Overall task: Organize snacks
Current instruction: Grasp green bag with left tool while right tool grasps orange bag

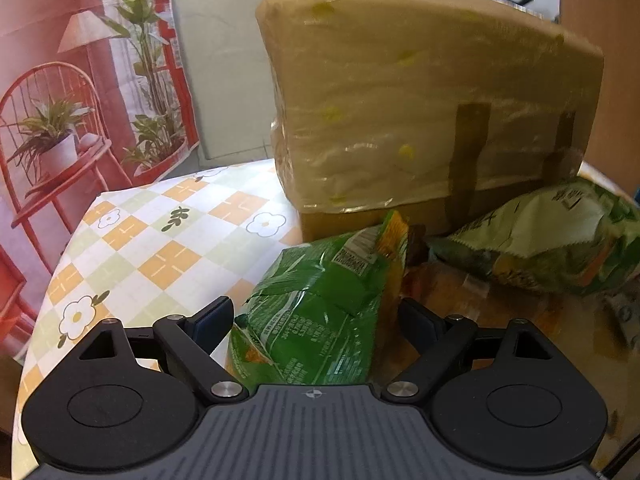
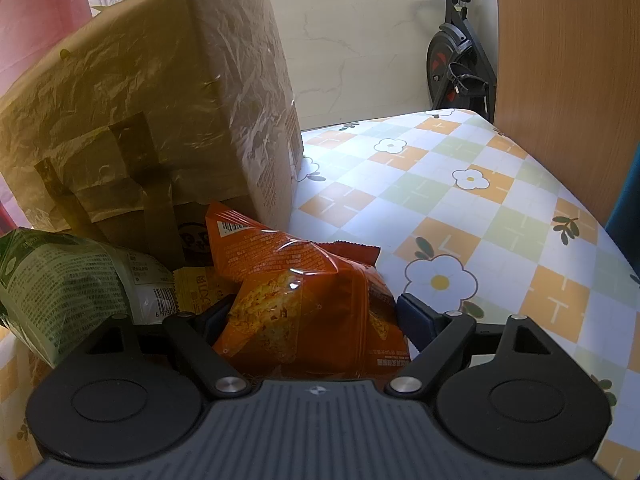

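In the left wrist view my left gripper [image 1: 316, 312] has its jaws on both sides of a bright green snack bag [image 1: 316, 312], touching it. A pale green snack bag [image 1: 548, 240] lies to the right. In the right wrist view my right gripper [image 2: 316, 312] has its jaws around an orange snack bag [image 2: 304, 300]. A pale green bag [image 2: 68, 280] lies at the left and a small yellow packet [image 2: 196, 284] sits between them. Whether either grip is tight cannot be told.
A large cardboard box [image 1: 420, 96] wrapped in plastic film stands right behind the snacks; it also shows in the right wrist view [image 2: 160, 92]. The table has a checked flower-print cloth [image 2: 460, 208]. A wooden panel [image 2: 568, 72] stands at the right, an exercise bike [image 2: 456, 64] behind.
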Tool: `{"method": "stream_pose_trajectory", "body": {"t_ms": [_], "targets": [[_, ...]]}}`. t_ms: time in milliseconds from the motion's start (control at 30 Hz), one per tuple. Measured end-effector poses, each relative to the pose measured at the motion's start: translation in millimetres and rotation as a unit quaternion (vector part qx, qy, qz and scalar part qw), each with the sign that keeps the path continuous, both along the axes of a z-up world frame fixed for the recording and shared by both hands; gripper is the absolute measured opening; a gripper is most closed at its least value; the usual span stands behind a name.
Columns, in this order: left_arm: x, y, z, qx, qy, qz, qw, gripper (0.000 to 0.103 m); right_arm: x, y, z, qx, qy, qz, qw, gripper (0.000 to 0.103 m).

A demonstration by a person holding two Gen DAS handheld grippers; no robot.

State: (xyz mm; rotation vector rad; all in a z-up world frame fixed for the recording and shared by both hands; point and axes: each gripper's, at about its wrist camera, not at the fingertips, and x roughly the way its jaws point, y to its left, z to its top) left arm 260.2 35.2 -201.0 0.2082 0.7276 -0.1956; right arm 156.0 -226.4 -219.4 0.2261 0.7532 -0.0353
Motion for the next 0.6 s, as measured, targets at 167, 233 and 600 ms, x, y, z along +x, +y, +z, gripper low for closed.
{"method": "stream_pose_trajectory", "body": {"t_ms": [167,233,600], "targets": [[1,3,-6,0.007,-0.001,-0.008,0.9999,0.091,0,-1,0,0.001,0.0,0.0,1.0,0.086],[1,4,-7,0.006,-0.003,-0.007,1.0,0.091,1,-1,-1,0.001,-0.001,0.001,1.0,0.086],[-3,30,-2,-0.081,0.008,0.001,0.9967,0.065,1,-1,-1,0.002,-0.002,0.0,1.0,0.086]]}}
